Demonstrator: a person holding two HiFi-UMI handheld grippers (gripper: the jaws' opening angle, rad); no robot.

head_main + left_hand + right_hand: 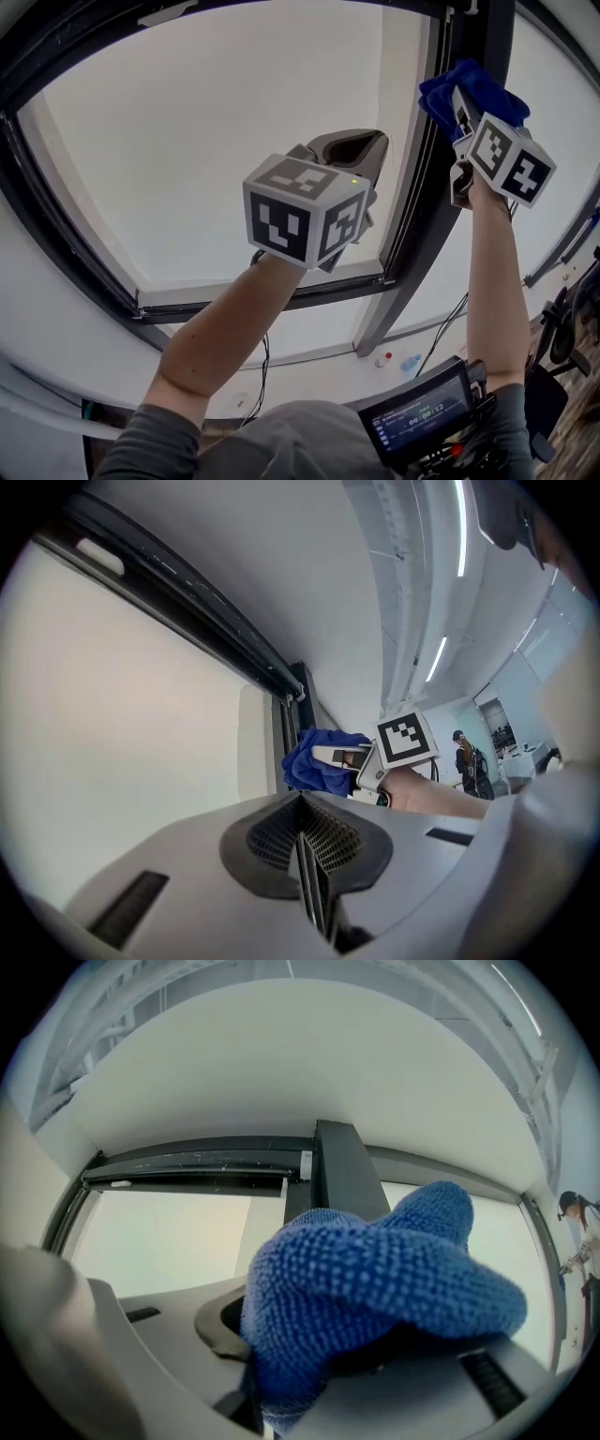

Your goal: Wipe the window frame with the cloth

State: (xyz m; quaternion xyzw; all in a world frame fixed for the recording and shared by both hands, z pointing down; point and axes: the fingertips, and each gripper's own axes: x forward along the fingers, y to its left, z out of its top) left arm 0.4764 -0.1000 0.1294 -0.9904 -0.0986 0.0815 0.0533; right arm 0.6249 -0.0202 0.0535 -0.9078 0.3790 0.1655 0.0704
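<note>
The blue cloth [472, 86] is bunched high up at the dark upright post of the window frame [424, 242], close under the top rail, and seems to lie against it. The right gripper [461, 112] has it, jaws clamped on the fabric, which bulges out over the tips and hides most of them. The arm behind it is stretched nearly straight up.

Well to the left, the left gripper [352, 147] hangs in front of the pale pane [206, 131], apart from the glass as far as I can see. Its jaws are pressed together with nothing between them.

Below both arms, a small screen [422, 414] sits at the person's chest. Far off down the room another person [466, 757] stands.
</note>
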